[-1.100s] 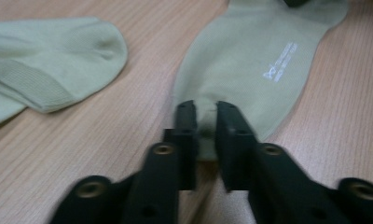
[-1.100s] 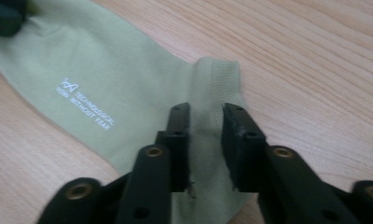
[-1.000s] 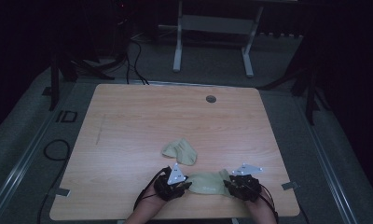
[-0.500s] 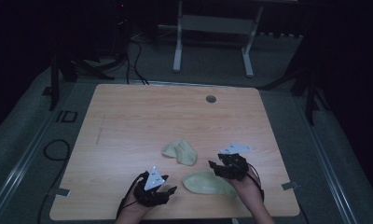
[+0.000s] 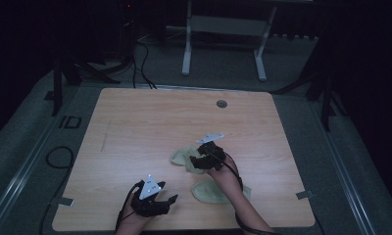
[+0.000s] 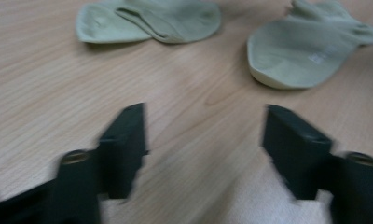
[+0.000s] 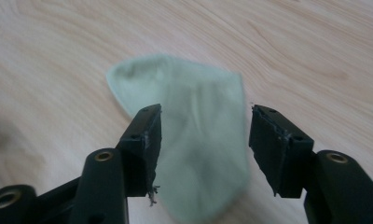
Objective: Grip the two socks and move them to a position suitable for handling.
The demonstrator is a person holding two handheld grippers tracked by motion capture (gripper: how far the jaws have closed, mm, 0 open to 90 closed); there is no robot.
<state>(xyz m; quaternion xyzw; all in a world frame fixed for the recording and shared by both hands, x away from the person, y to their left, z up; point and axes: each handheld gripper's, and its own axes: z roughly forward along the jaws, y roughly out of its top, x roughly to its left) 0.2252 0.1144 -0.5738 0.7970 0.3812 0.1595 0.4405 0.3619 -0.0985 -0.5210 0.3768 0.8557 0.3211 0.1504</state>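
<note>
Two pale green socks lie on the wooden table [image 5: 135, 127]. The far sock [image 5: 180, 156] is crumpled near the middle. The near sock [image 5: 208, 192] lies flat by the front edge, partly under the person's right forearm. My right gripper [image 5: 200, 159] hovers over the far sock [image 7: 194, 93], open, with one jaw on each side of the cloth and its pads [image 7: 149, 135] not pressing it. My left gripper [image 5: 167, 200] is at the front left, open and empty. In its own view, the left gripper [image 6: 203, 121] faces both the far sock [image 6: 149, 18] and the near sock [image 6: 306, 51] across bare wood.
A small round grommet [image 5: 222, 104] sits near the table's far edge. Grey carpet surrounds the table, with cables [image 5: 57, 156] on the floor at the left and a metal stand [image 5: 223, 44] behind. The far and left parts of the tabletop hold nothing.
My right gripper left the near sock and moved forward-left over the far sock. My left gripper drew back to the left, away from the near sock, which stays flat on the table.
</note>
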